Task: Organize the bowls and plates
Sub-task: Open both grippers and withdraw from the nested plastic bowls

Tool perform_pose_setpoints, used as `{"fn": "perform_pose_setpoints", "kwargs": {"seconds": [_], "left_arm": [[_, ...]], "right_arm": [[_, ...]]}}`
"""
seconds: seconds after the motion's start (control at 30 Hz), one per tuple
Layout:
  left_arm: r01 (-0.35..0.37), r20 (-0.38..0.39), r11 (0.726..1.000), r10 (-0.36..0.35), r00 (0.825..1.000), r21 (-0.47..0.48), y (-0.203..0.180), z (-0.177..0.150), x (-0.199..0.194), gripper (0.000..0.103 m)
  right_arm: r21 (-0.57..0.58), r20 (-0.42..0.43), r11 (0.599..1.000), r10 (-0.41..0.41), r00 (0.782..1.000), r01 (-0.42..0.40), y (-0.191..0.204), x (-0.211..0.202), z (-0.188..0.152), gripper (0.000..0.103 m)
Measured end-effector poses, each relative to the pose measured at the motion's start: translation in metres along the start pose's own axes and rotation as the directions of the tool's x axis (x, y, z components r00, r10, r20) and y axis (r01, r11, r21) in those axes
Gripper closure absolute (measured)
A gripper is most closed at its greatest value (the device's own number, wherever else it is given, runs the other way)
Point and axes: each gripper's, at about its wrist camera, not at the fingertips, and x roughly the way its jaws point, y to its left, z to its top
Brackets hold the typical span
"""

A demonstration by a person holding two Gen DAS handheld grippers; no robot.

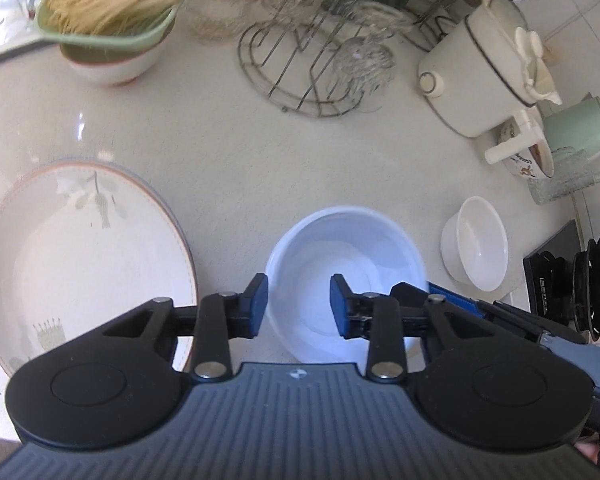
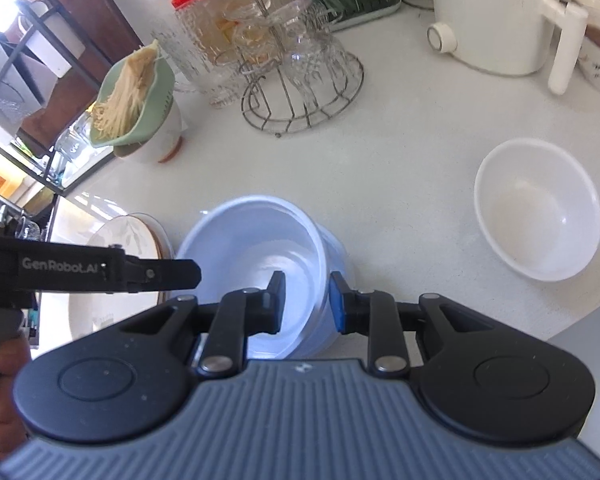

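The right gripper straddles the near-right rim of the pale blue bowl, jaws narrowly parted, 1 inside, 1 outside. The left gripper hovers empty, moderately open. The white bowl sits well right of the blue bowl.

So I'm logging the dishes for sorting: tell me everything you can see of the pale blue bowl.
The pale blue bowl is round, deep, glossy, ceramic-looking and empty. It sits upright on the white counter, right of the floral plate and left of the white bowl. The right hand-held gripper straddles its right rim, one finger inside, one outside. The left hand-held gripper hangs open over its near-left rim.
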Motion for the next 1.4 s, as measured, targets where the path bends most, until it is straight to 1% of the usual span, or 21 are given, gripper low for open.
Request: {"fn": "perform_pose_setpoints", "kwargs": {"seconds": [0.07, 0.1, 0.23, 0.37, 0.43, 0.53, 0.7, 0.77, 0.87, 1.0, 1.1, 1.4], "left_arm": [[0.006, 0.014, 1.000, -0.006, 1.000, 0.011, -0.003, 0.001, -0.005, 0.064], [0.008, 0.022, 1.000, -0.008, 1.000, 0.016, -0.004, 0.001, -0.008, 0.064], [0.028, 0.059, 0.999, -0.030, 0.998, 0.035, -0.012, 0.005, -0.022, 0.064], [0.042, 0.103, 0.996, -0.050, 0.993, 0.075, -0.022, 0.011, -0.040, 0.064], [0.057, 0.121, 0.994, -0.068, 0.990, 0.094, -0.027, 0.014, -0.050, 0.064], [0.059, 0.157, 0.990, -0.080, 0.984, 0.130, -0.036, 0.018, -0.066, 0.064], [0.067, 0.200, 0.982, -0.103, 0.974, 0.176, -0.047, 0.021, -0.086, 0.064], [0.083, 0.201, 0.980, -0.119, 0.972, 0.179, -0.050, 0.022, -0.089, 0.064], [0.087, 0.201, 0.977, -0.127, 0.971, 0.196, -0.052, 0.022, -0.092, 0.064], [0.098, 0.193, 0.973, -0.140, 0.971, 0.209, -0.058, 0.023, -0.089, 0.064], [0.102, 0.185, 0.969, -0.145, 0.972, 0.226, -0.063, 0.023, -0.086, 0.064], [0.108, 0.164, 0.962, -0.152, 0.975, 0.249, -0.079, 0.026, -0.077, 0.064]], "right_arm": [[-0.003, 0.022, 1.000, -0.010, 1.000, 0.010, 0.001, -0.005, 0.001, 0.065], [0.000, 0.036, 1.000, -0.011, 0.999, 0.011, 0.001, -0.009, 0.002, 0.064], [0.001, 0.083, 1.000, -0.018, 0.996, 0.018, 0.000, -0.024, 0.008, 0.063], [0.016, 0.134, 1.000, -0.027, 0.991, 0.025, -0.001, -0.042, 0.016, 0.063], [0.021, 0.167, 0.999, -0.034, 0.985, 0.031, -0.002, -0.052, 0.020, 0.063], [0.024, 0.209, 0.999, -0.045, 0.977, 0.040, -0.003, -0.067, 0.025, 0.063], [0.004, 0.283, 0.998, -0.067, 0.957, 0.069, -0.002, -0.090, 0.028, 0.063], [0.000, 0.302, 0.996, -0.084, 0.950, 0.088, -0.003, -0.097, 0.027, 0.063], [-0.006, 0.325, 0.995, -0.097, 0.941, 0.104, -0.003, -0.102, 0.027, 0.063], [-0.009, 0.332, 0.995, -0.094, 0.939, 0.103, -0.004, -0.103, 0.030, 0.063], [-0.010, 0.343, 0.993, -0.108, 0.933, 0.118, -0.005, -0.106, 0.029, 0.063], [0.032, 0.347, 0.990, -0.142, 0.927, 0.139, -0.019, -0.110, 0.028, 0.063]]}}
